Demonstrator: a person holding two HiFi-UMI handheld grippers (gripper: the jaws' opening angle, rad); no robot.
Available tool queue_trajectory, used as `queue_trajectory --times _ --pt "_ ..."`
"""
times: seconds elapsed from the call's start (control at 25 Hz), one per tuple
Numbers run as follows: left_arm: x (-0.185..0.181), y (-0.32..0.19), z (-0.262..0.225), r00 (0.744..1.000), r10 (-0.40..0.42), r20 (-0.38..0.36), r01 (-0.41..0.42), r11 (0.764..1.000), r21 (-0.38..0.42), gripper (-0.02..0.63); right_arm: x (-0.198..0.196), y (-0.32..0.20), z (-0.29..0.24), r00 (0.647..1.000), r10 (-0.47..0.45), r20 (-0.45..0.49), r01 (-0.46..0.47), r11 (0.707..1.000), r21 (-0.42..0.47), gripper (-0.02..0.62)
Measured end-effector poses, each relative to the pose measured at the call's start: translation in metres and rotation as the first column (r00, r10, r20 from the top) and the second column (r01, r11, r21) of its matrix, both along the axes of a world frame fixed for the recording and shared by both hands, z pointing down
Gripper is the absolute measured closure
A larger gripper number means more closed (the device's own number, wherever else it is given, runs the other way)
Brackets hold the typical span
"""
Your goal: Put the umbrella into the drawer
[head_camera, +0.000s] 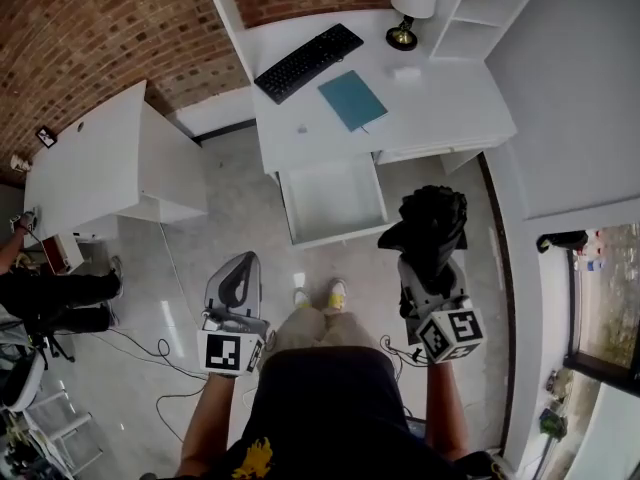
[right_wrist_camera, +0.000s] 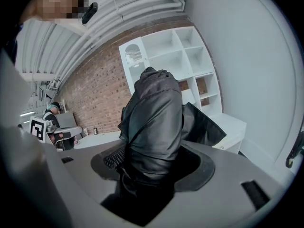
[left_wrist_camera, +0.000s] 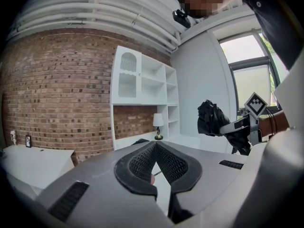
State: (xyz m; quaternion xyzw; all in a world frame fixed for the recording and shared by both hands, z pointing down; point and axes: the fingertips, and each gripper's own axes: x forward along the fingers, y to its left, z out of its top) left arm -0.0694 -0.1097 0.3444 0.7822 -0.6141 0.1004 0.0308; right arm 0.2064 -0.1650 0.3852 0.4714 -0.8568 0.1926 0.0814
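A folded black umbrella (head_camera: pixel 433 224) stands upright between the jaws of my right gripper (head_camera: pixel 430 268), which is shut on its lower end. In the right gripper view the umbrella (right_wrist_camera: pixel 154 122) fills the gap between the pads (right_wrist_camera: pixel 110 158). The open white drawer (head_camera: pixel 335 200) juts out from under the desk, up and to the left of the umbrella. It looks empty. My left gripper (head_camera: pixel 241 264) hangs lower left of the drawer, shut and holding nothing. Its pads meet at the tips in the left gripper view (left_wrist_camera: pixel 156 148), where the umbrella (left_wrist_camera: pixel 212 118) shows at right.
The white desk (head_camera: pixel 440 103) carries a black keyboard (head_camera: pixel 308 61), a teal notebook (head_camera: pixel 352 99) and a lamp (head_camera: pixel 411 3). A white cabinet (head_camera: pixel 110 163) stands at left. A seated person (head_camera: pixel 50 298) and cables (head_camera: pixel 165 353) are at lower left.
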Motion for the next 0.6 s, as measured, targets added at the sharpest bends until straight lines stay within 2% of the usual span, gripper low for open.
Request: queue_trajectory --times 0.28,0.4,0.6 --pt "-0.040 -0.038 0.016 0.999 0.001 -0.038 -0.001 1.000 -0.003 0.589 -0.045 -0.033 0.009 0.999 -0.021 -0.039 0.020 1.000 -0.016 0.334" --pt "-0.056 -0.061 0.018 0.997 0.025 -0.067 -0.025 1.000 0.006 0.589 -0.061 -0.050 0.002 0.997 0.007 -0.081 -0.007 1.000 0.006 0.336" --pt "-0.078 -0.097 0.021 0.988 0.082 -0.128 -0.079 0.996 0.028 0.590 -0.093 -0.070 -0.010 0.996 0.052 -0.074 -0.051 0.999 0.019 0.336"
